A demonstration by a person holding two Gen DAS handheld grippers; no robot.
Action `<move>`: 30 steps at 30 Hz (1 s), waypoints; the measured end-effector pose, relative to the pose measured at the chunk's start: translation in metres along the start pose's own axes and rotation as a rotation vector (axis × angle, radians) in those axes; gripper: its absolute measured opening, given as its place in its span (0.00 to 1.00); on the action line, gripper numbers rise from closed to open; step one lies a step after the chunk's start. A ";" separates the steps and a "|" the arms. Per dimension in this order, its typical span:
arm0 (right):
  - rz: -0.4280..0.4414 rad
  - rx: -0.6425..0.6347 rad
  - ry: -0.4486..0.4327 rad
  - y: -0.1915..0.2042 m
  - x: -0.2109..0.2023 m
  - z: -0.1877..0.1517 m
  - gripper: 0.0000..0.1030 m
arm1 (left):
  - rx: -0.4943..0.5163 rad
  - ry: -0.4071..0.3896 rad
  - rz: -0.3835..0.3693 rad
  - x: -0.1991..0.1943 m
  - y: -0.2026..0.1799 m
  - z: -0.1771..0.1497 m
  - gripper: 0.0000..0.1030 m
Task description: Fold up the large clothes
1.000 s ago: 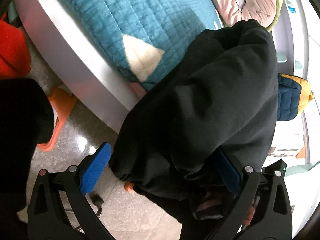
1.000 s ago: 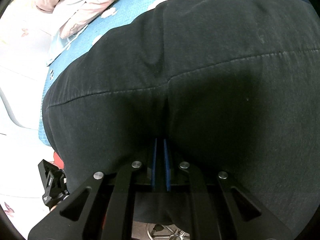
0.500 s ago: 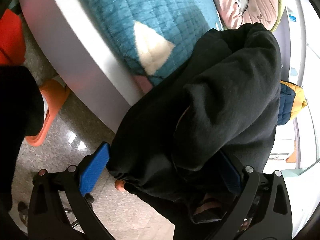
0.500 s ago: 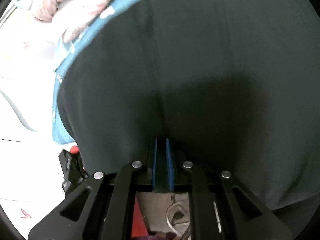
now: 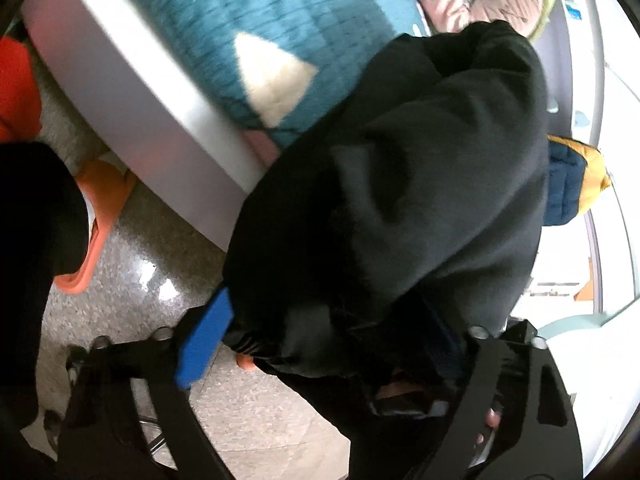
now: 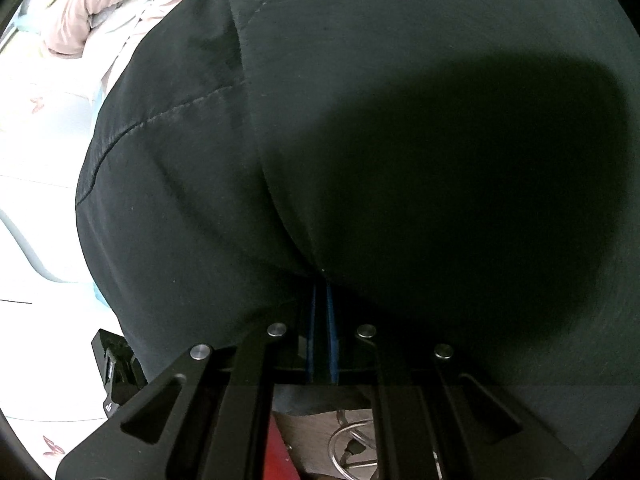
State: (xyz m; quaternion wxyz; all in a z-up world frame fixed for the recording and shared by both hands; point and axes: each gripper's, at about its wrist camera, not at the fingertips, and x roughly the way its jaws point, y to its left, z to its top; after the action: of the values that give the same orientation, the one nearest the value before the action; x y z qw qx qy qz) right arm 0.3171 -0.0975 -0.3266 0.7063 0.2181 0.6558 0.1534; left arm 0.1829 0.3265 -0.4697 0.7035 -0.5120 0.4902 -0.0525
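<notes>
Black garment slung between both grippers, off the bed edge.

My right gripper (image 6: pixel 321 304) has its jaws pinched together on the black garment (image 6: pixel 400 140), which fills that frame. Left gripper (image 5: pixel 320 336): jaws wide apart, bunched cloth (image 5: pixel 400 200) between them at center right, nothing clamped. The cloth looks thick, soft and floppy, with some weight; I'd grab at a seam or hem. Teal quilt (image 5: pixel 248 12) on the bed upper left, orange slipper (image 5: pixel 96 216) on the floor at left, pink bedding (image 6: pixel 92 4) upper left of the right view could snag it.
</notes>
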 end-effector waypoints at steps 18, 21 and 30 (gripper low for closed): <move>0.208 0.056 -0.210 0.008 -0.042 -0.116 0.40 | 0.145 0.031 0.054 -0.014 -0.017 -0.004 0.61; 0.246 0.054 -0.197 0.023 -0.035 -0.129 0.40 | 0.065 0.003 0.107 -0.014 -0.001 -0.008 0.85; 0.234 0.085 -0.249 0.021 -0.041 -0.105 0.41 | -0.239 -0.020 -0.084 -0.006 0.036 -0.034 0.88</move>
State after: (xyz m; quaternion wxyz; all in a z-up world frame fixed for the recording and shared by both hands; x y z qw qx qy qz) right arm 0.2104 -0.0886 -0.2848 0.7496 0.3398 0.5392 0.1785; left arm 0.1391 0.3240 -0.4940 0.6396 -0.6127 0.4639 -0.0182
